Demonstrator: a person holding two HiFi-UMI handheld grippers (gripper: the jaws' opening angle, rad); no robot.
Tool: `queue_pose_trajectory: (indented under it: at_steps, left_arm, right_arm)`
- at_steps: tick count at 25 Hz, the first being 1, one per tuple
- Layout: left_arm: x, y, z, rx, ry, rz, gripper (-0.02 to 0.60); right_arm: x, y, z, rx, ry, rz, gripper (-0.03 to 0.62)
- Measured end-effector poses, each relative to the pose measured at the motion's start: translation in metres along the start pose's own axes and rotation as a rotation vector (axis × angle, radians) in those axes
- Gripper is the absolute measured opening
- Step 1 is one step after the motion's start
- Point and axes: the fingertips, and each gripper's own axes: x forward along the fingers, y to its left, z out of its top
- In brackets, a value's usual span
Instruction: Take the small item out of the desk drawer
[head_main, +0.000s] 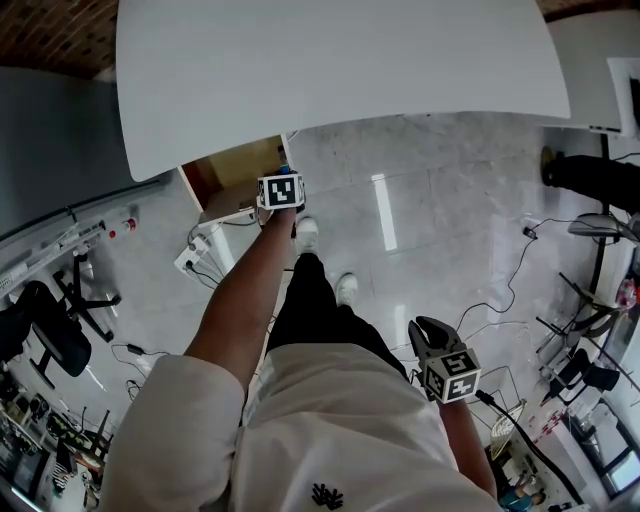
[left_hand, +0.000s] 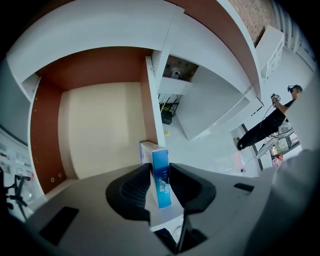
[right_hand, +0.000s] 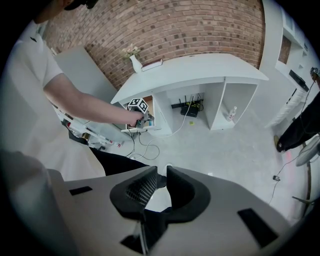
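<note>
The desk drawer (left_hand: 100, 125) stands pulled out, its pale floor bare apart from a small blue and white box (left_hand: 161, 175) at the near right corner. My left gripper (left_hand: 160, 170) reaches down into it and is shut on that box, one pad on each broad side. From the head view the left gripper (head_main: 281, 190) sits over the open drawer (head_main: 235, 165) under the white desk top (head_main: 340, 70). My right gripper (head_main: 430, 338) hangs low at my right side; its jaws (right_hand: 161, 172) stand a narrow gap apart with nothing between them.
A white power strip (head_main: 192, 258) and cables lie on the pale floor left of my feet. The curved desk (right_hand: 200, 67) has open shelves with a router and a bottle. A black office chair (head_main: 50, 330) stands at far left, stands and cables at right.
</note>
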Motion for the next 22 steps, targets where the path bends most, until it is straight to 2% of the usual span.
queue_pose_trajectory:
  at_steps: [9,22]
  left_arm:
    - [-0.011,0.001,-0.001,-0.031,-0.013,0.022,0.106]
    - [-0.069,-0.001,0.013,-0.016,-0.119,0.059,0.1]
  right_arm:
    - [-0.004,-0.007,-0.007,-0.005,-0.026,0.009,0.081]
    - [-0.007,-0.013,-0.021,-0.048,-0.111,0.038,0.078]
